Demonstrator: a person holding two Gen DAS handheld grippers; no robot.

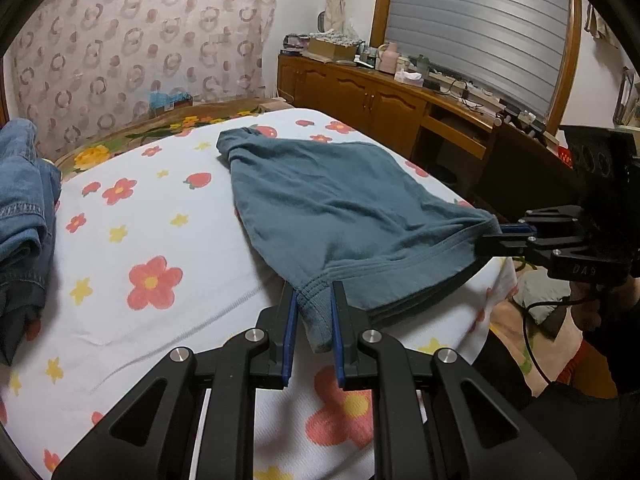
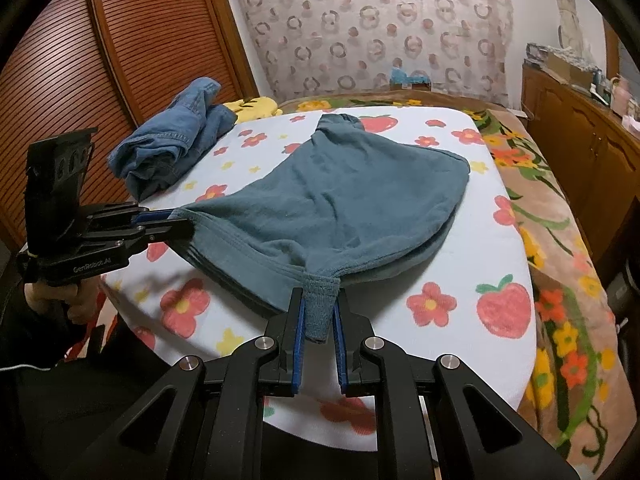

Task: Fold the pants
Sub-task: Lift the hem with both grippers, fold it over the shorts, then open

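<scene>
A pair of teal cotton pants [image 1: 340, 208], folded, is spread on the flower-printed white bedsheet [image 1: 160, 240], with its near hem lifted. One hem corner is clamped by the left gripper [image 1: 314, 304], the other by the right gripper [image 2: 320, 312]; both sets of fingers are narrowed on the fabric. A crumpled blue denim garment [image 2: 176, 148] is seen nearby.

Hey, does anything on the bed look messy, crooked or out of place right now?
Mostly the crumpled denim garment, dumped unfolded near the far left corner of the flowered sheet. The teal pants lie wrinkled and lopsided, their near hem pinched at two spots by the left gripper and right gripper.
</scene>
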